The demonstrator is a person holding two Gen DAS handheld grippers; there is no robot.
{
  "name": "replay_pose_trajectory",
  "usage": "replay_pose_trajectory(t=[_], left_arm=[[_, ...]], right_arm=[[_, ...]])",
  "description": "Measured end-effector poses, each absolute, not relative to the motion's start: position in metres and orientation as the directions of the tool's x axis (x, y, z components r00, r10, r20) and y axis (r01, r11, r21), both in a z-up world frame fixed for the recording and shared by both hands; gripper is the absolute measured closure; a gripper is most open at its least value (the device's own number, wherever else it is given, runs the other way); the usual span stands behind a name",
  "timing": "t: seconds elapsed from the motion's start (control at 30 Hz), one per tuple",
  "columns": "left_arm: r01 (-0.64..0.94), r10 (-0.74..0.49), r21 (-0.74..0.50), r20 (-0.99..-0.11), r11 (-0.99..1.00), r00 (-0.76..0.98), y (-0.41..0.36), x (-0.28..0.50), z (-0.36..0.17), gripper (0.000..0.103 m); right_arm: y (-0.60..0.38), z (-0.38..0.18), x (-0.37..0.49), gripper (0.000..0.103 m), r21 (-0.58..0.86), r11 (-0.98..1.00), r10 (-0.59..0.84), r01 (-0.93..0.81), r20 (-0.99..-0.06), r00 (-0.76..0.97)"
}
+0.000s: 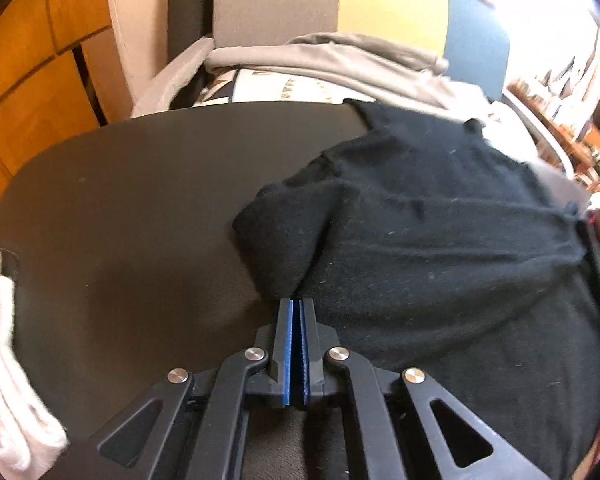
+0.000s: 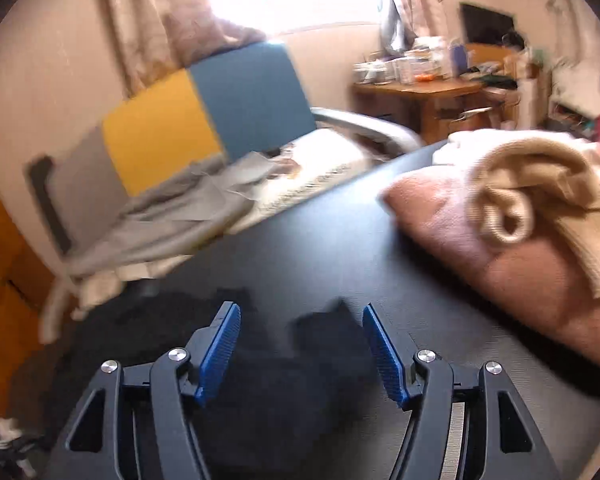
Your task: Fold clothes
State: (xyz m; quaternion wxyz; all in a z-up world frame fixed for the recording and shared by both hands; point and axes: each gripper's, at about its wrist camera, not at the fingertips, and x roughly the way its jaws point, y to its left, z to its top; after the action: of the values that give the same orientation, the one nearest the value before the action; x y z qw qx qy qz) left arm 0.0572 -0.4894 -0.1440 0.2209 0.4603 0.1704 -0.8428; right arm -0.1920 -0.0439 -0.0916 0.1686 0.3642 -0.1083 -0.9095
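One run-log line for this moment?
stage: folding black garment on dark table | left tool: shut on garment fold | right tool: open, nothing held

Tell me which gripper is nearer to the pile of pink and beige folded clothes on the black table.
Right. The right gripper hangs open with the pile just ahead to its right. The left gripper pinches the black garment; its view shows no pile.

Garment (image 1: 440,240) on table (image 1: 140,200), chair (image 1: 276,4) behind
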Motion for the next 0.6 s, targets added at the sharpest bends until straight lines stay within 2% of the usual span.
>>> replay_pose_trajectory(t=[0.07,0.13,0.17,0.33,0.37,0.47,0.6], left_arm=[[0.524,-0.194,-0.127,-0.836,-0.842,-0.513,-0.49,0.062,-0.138,0.1],[0.532,-0.187,-0.17,-0.813,-0.829,-0.552,-0.492,0.07,-0.129,0.099],[0.528,-0.179,-0.189,-0.803,-0.828,-0.569,-0.492,0.073,-0.125,0.099],[0.477,-0.173,-0.193,-0.765,-0.857,-0.62,-0.477,0.086,-0.113,0.095],[0.463,-0.171,-0.184,-0.762,-0.867,-0.624,-0.474,0.086,-0.113,0.095],[0.414,-0.147,-0.174,-0.758,-0.894,-0.636,-0.463,0.079,-0.116,0.094],[0.382,-0.131,-0.156,-0.769,-0.911,-0.625,-0.45,0.07,-0.127,0.094]], right_arm=[[-0.07,-0.094,-0.195,0.037,0.402,-0.838,-0.546,0.368,-0.622,-0.562],[-0.104,-0.097,-0.196,0.037,0.389,-0.787,-0.607,0.48,-0.628,-0.487],[-0.127,-0.099,-0.197,0.037,0.332,-0.764,-0.61,0.554,-0.65,-0.453],[-0.221,-0.13,-0.211,0.043,0.051,-0.598,-0.502,0.8,-0.802,-0.323],[-0.233,-0.138,-0.213,0.049,0.006,-0.567,-0.468,0.824,-0.825,-0.316],[-0.25,-0.153,-0.227,0.051,-0.035,-0.504,-0.408,0.863,-0.871,-0.274],[-0.256,-0.169,-0.231,0.052,-0.135,-0.464,-0.334,0.876,-0.889,-0.314]])
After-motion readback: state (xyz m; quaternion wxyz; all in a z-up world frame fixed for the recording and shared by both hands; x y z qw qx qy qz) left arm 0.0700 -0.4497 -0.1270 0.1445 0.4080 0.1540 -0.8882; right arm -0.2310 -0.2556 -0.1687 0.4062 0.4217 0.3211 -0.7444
